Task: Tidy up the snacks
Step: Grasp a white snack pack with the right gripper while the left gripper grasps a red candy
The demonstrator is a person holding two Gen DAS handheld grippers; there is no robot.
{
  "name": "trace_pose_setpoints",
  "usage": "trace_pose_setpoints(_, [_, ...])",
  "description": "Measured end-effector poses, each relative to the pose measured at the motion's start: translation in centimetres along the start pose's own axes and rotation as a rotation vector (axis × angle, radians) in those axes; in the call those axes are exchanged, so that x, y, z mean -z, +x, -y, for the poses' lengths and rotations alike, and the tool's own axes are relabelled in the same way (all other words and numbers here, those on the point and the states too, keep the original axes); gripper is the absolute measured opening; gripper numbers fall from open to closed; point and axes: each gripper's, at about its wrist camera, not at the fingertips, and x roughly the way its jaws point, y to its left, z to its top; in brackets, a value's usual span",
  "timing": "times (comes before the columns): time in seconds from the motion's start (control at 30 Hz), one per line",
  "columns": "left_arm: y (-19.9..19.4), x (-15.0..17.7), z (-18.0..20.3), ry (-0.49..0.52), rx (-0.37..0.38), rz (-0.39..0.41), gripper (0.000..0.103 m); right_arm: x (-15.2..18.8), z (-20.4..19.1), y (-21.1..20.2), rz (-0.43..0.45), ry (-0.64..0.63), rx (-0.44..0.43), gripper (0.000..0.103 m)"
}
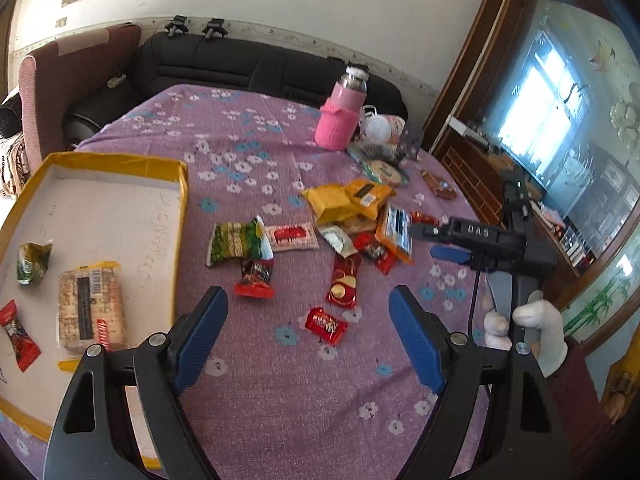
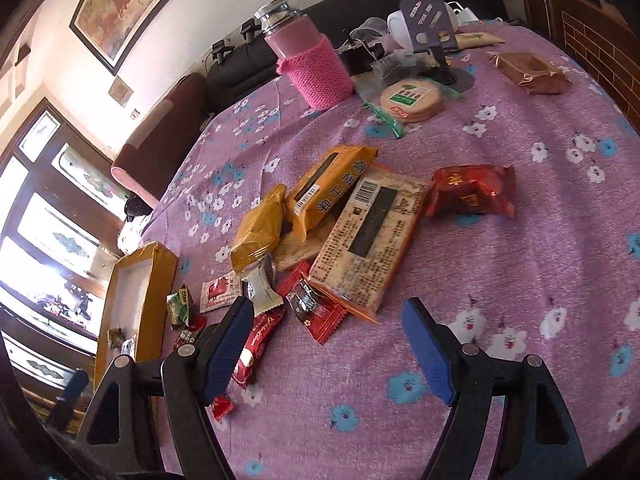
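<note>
Left hand-held gripper [image 1: 308, 304] spread; tray [image 1: 182, 216] edge-cropped, perhaps cardboard.

Box [image 1: 182, 216] left of snack pile [image 1: 360, 220]; flask [image 1: 340, 116] behind

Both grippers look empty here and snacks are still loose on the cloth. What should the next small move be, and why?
Probably lower the open left gripper onto the small red candy lying between its fingers, then close. The box already holds three snacks, and this candy lies alone, clear of the pile. The right gripper is open and empty too.
</note>
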Motion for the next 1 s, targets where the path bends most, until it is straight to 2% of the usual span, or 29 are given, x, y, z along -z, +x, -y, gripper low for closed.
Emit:
trace_pose_setpoints(0.17, [4.1, 1.8, 2.5, 0.079, 0.025, -0.105, 0.082, 0.3, 0.1, 0.6, 0.051, 0.008, 0.066, 0.079])
trace_pose_setpoints(0.23, [4.8, 2.3, 3.0, 0.118, 0.030, -0.104, 0.076, 0.5, -0.4, 0.2, 0.060, -0.019, 0.035, 0.080])
trace_pose_setpoints(0.3, [5.4, 2.4, 3.1, 0.130, 0.030, -0.113, 0.058, 0.9, -1.5, 0.1, 0.051, -0.050, -0.012, 0.080])
trace_pose_setpoints(0.43, [5.0, 2.5, 2.5, 0.110, 0.033, -0.111, 0.057, 1.5, -5.1, 2.2, -0.004, -0.160, -0.051, 0.075])
trace_pose_setpoints(0.53, [4.4, 2.8, 1.7, 0.084, 0.037, -0.111, 0.057, 1.2, -7.9, 4.0, 0.000, -0.271, 0.001, 0.074])
trace_pose_setpoints(0.6, [4.2, 2.9, 1.3, 0.079, 0.039, -0.118, 0.057, 0.9, -8.9, 5.8, -0.022, -0.302, 0.026, 0.073])
trace_pose_setpoints(0.67, [4.2, 3.1, 1.1, 0.077, 0.041, -0.126, 0.057, 0.8, -9.6, 7.5, -0.040, -0.332, 0.062, 0.069])
trace_pose_setpoints(0.7, [4.3, 3.2, 1.1, 0.079, 0.046, -0.130, 0.057, 0.9, -9.8, 8.3, -0.051, -0.342, 0.080, 0.060])
trace_pose_setpoints(0.73, [4.4, 3.3, 1.2, 0.083, 0.050, -0.134, 0.057, 1.0, -9.8, 8.9, -0.063, -0.345, 0.094, 0.045])
trace_pose_setpoints(0.77, [4.5, 3.3, 1.3, 0.087, 0.053, -0.139, 0.057, 1.1, -9.9, 9.0, -0.036, -0.356, 0.122, 0.040])
trace_pose_setpoints(0.8, [4.7, 3.4, 1.4, 0.092, 0.054, -0.143, 0.057, 1.2, -10.0, 9.1, -0.035, -0.368, 0.141, 0.026])
trace_pose_setpoints(0.93, [5.8, 3.2, 1.9, 0.100, 0.049, -0.162, 0.057, 1.6, -9.5, 8.4, -0.029, -0.372, 0.143, 0.021])
trace_pose_setpoints(1.0, [6.3, 3.0, 2.2, 0.103, 0.043, -0.165, 0.057, 1.7, -8.6, 7.4, -0.016, -0.339, 0.112, 0.021])
